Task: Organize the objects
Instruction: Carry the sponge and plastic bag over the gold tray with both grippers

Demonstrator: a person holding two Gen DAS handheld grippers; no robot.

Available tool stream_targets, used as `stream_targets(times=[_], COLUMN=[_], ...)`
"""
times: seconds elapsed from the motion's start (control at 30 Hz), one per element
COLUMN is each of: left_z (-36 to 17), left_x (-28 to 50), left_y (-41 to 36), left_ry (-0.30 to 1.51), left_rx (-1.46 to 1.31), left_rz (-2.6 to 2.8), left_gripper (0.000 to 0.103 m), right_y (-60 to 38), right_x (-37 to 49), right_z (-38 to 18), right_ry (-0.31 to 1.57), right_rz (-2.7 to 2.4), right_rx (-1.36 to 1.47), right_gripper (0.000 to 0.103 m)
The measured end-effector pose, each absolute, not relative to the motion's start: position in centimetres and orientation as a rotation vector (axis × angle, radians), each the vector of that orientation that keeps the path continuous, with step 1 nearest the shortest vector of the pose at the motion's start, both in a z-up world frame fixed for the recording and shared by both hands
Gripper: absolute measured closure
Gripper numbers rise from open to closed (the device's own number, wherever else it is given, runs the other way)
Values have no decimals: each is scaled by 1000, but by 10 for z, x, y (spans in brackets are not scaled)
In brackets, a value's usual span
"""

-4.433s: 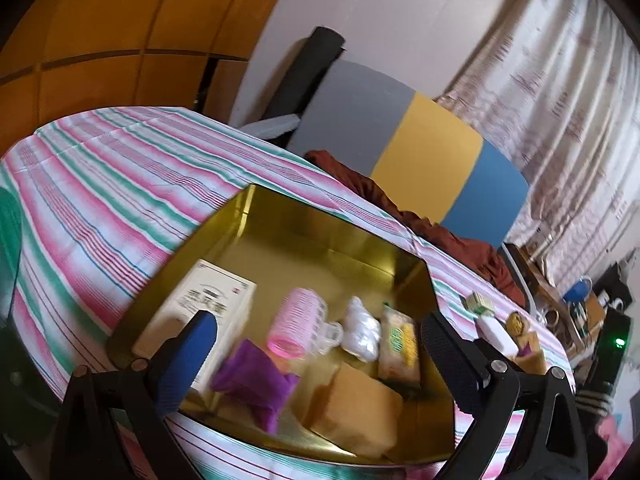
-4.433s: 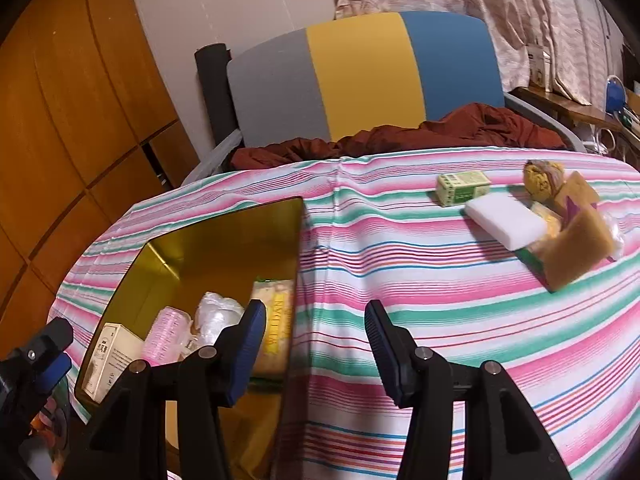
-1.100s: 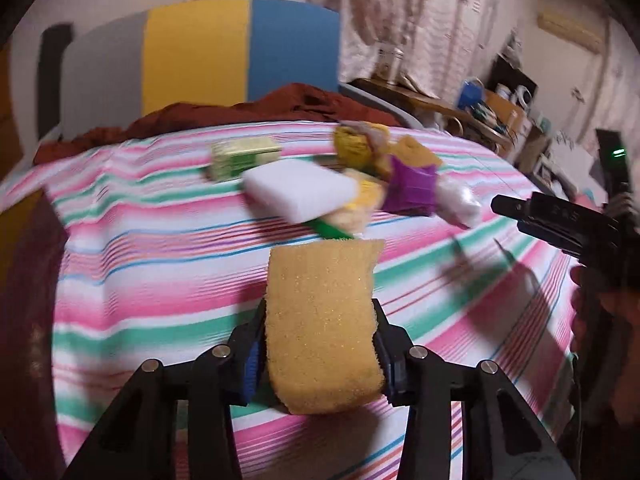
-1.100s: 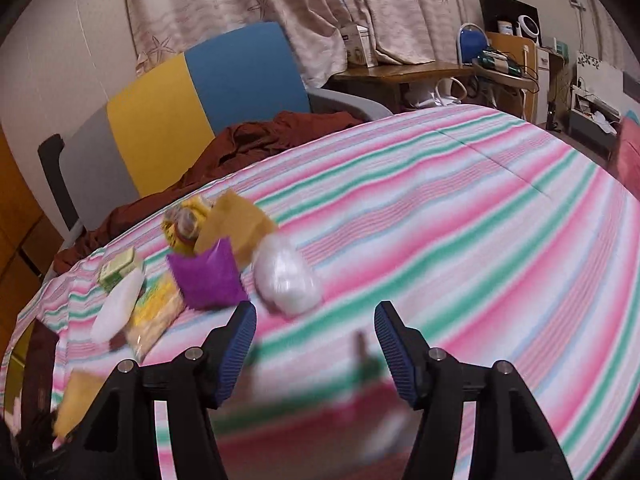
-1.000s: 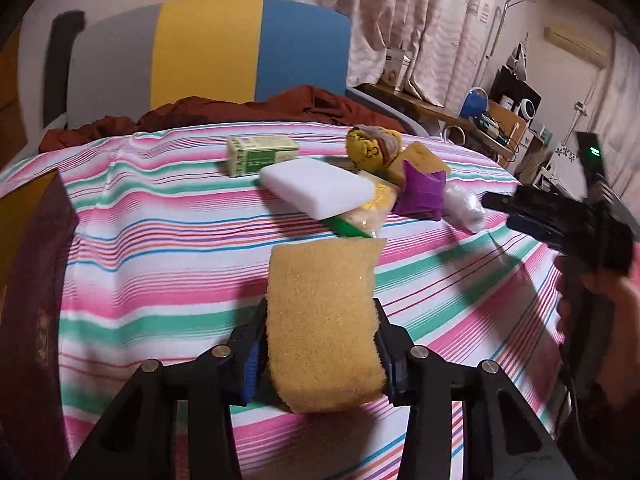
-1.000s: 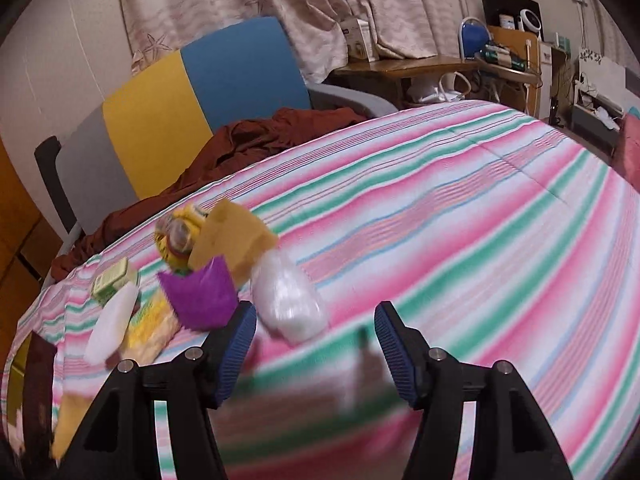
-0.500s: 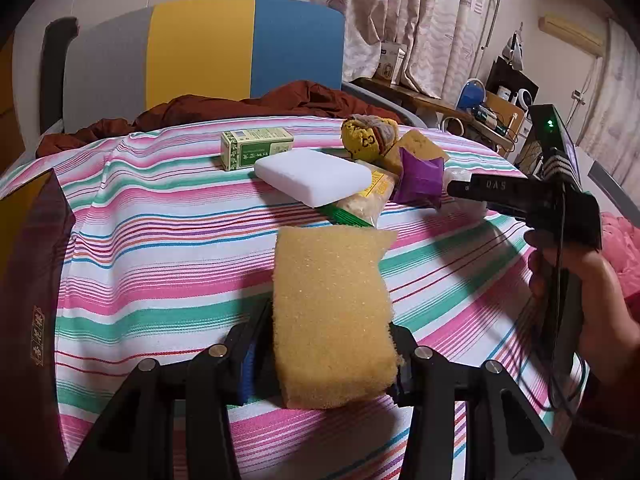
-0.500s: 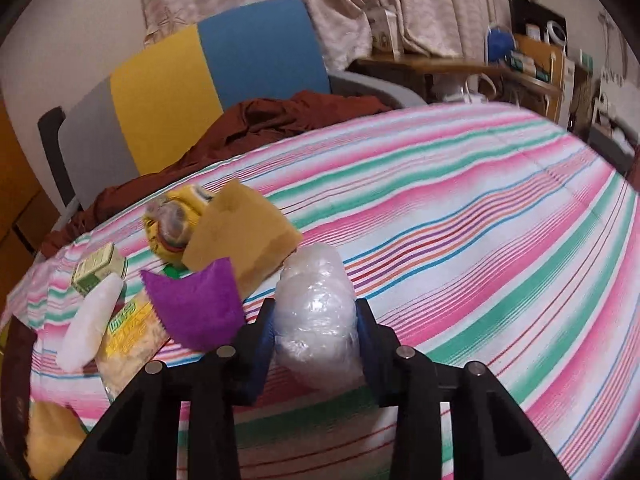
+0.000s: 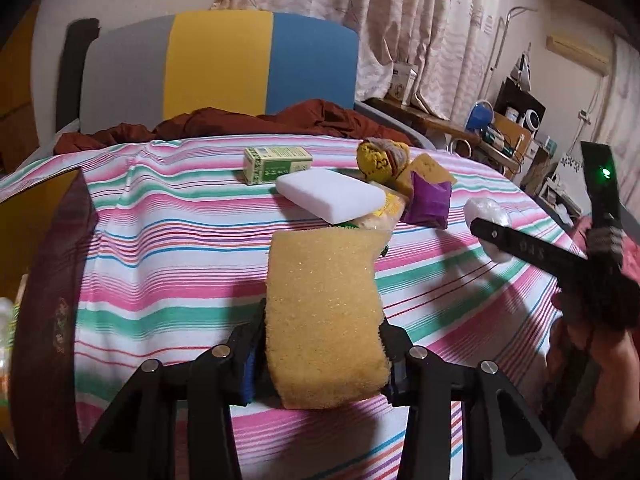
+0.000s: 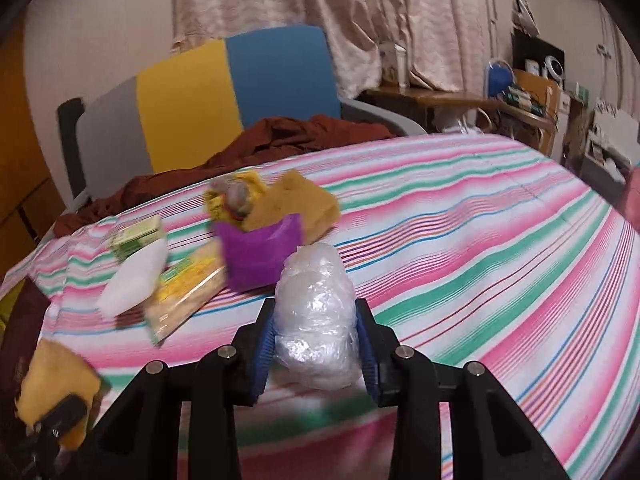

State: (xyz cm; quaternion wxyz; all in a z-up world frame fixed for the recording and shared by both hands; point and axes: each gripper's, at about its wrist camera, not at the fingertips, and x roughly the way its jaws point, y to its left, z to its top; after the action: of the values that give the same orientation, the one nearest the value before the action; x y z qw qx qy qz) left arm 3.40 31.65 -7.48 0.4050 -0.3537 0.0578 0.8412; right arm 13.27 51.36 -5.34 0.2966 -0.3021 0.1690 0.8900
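Gold tin (image 9: 24, 216) edge at far left. Left gripper (image 9: 320, 344) jaws clamped on sponge (image 9: 324, 320), held upright above the striped cloth (image 9: 160, 248), as it was a second ago. Mid-table pile: green box (image 9: 277, 164), white block (image 9: 332, 196), purple pouch (image 9: 430, 200). Right gripper (image 10: 316, 332), open a second ago, now has jaws closed on plastic bundle (image 10: 318, 312); crinkly, translucent, soft-looking, just off the cloth beside the pouch. Both hands loaded; judging next stop is the tin.
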Motion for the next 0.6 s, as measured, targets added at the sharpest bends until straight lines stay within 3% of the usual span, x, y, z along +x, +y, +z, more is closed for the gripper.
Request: stream_targets(times=[0.4,0.6], left_z=[-77,-53], left_x=[37,63], left_y=[274,253], left_ry=[58,87], left_rx=[-923,-791], left_rz=[2165,2171], left_gripper=[58,58], right_y=[421,400], right_x=[124,127], right_z=[-47,-42], right_ry=[476,545], right_rz=[2532,2552], right_rx=[-829,-827], right_gripper=[66,66])
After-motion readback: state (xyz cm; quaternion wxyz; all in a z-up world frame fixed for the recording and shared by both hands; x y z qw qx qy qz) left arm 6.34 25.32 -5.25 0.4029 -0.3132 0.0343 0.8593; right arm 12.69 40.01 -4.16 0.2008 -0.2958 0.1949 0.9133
